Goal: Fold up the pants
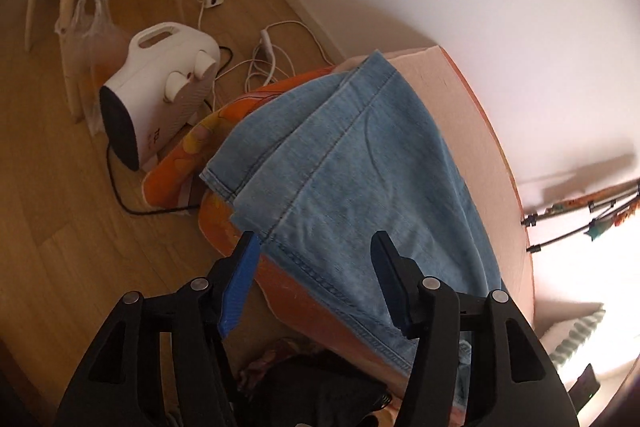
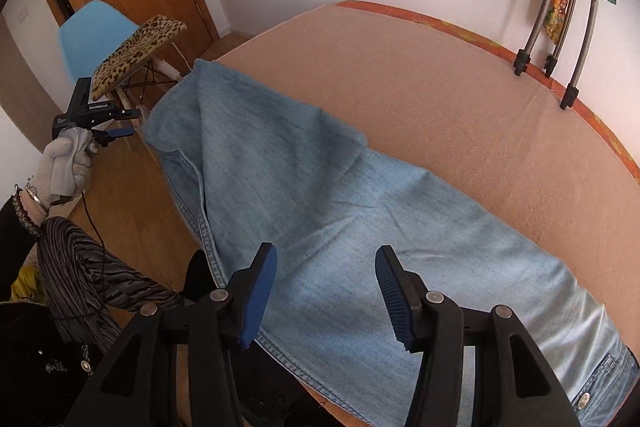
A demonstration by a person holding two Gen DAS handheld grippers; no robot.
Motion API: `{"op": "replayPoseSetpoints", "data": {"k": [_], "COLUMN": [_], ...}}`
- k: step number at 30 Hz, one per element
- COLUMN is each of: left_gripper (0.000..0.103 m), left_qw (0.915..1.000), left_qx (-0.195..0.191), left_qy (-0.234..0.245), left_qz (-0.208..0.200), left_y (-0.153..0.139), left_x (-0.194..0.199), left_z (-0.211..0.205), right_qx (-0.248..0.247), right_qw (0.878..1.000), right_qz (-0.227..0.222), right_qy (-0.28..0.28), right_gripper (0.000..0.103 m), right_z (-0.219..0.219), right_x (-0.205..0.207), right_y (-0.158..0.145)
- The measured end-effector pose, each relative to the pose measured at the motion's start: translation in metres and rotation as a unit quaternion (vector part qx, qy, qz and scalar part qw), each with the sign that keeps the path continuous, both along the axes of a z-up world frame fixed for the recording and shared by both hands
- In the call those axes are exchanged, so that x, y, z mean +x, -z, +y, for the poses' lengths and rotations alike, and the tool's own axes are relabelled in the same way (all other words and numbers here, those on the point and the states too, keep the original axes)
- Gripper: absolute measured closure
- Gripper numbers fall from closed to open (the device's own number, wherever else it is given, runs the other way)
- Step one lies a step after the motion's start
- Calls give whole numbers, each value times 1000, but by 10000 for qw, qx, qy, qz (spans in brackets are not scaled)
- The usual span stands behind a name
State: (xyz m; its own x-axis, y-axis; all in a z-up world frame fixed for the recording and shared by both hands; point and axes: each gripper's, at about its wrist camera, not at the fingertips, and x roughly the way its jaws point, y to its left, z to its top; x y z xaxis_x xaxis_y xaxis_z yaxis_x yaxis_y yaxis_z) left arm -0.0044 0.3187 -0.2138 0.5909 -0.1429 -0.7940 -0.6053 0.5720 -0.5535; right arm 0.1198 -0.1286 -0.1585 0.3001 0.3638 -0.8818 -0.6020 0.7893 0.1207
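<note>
Left wrist view showed the left hand-held gripper [image 1: 316, 247] with jaws apart and empty above the hem end of the light-blue pants [image 1: 352, 163] draped over the table [image 1: 472, 115] edge, while right wrist view showed the right hand-held gripper [image 2: 326, 263] likewise open above the pants [image 2: 320, 211] lying lengthwise along the table [image 2: 440, 87] near edge.

Light-blue jeans [image 2: 320, 211] lie lengthwise on the pink table [image 2: 460, 99], fingers [image 2: 258, 299] apart above.

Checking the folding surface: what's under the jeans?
The jeans lie on a pinkish sheet over an orange patterned cover. Whatever lies beneath those is hidden.
</note>
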Motion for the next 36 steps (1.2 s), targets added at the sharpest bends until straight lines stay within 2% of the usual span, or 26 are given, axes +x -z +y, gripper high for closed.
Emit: {"op": "replayPoseSetpoints", "data": {"k": [3, 6, 12, 14, 16, 17, 19, 20, 23, 28, 31, 33, 36], "left_gripper": [46, 46, 46, 49, 63, 74, 83, 93, 97, 98, 98, 98, 98], "left_qw": [9995, 9991, 9969, 9969, 9971, 9974, 9973, 9971, 9967, 9942, 9889, 9840, 9875], "left_qx": [-114, -304, -454, -340, -214, -159, -21, 37, 293, 823, 1219, 1560, 1324], "left_qy": [-278, -290, -642, -704, -710, -697, -733, -762, -753, -621, -705, -757, -825], "left_qz": [3, 46, -46, -120, -147, -111, -66, -73, -102, -301, -475, -416, -241], "left_y": [10, 21, 35, 34, 30, 29, 27, 25, 16, -7, -30, -39, -23], "left_x": [-2, 1, 2, 1, 1, 3, 2, 1, 1, 3, -1, -4, -4], "left_z": [6, 7, 10, 9, 7, 6, 6, 6, 4, -5, -3, 0, 16], "right_qx": [-5, -32, -39, -91, -169, -199, -261, -289, -381, -538, -647, -705, -772], "right_qw": [10000, 9999, 9997, 9994, 9988, 9985, 9978, 9975, 9966, 9956, 9947, 9943, 9935], "right_qz": [42, 98, 217, 263, 306, 331, 363, 372, 347, 352, 364, 397, 499], "right_qy": [-88, -114, -107, -218, -337, -388, -484, -533, -645, -675, -707, -695, -678], "right_gripper": [49, 49, 49, 49, 49, 49, 49, 49, 49, 49, 49, 49, 49], "right_z": [3, 1, -3, -1, 2, 4, 8, 10, 16, 17, 18, 16, 14], "right_x": [-3, -3, -2, -7, -11, -14, -19, -21, -26, -25, -26, -26, -27], "right_y": [3, 6, 13, 16, 21, 23, 28, 30, 34, 44, 49, 53, 62]}}
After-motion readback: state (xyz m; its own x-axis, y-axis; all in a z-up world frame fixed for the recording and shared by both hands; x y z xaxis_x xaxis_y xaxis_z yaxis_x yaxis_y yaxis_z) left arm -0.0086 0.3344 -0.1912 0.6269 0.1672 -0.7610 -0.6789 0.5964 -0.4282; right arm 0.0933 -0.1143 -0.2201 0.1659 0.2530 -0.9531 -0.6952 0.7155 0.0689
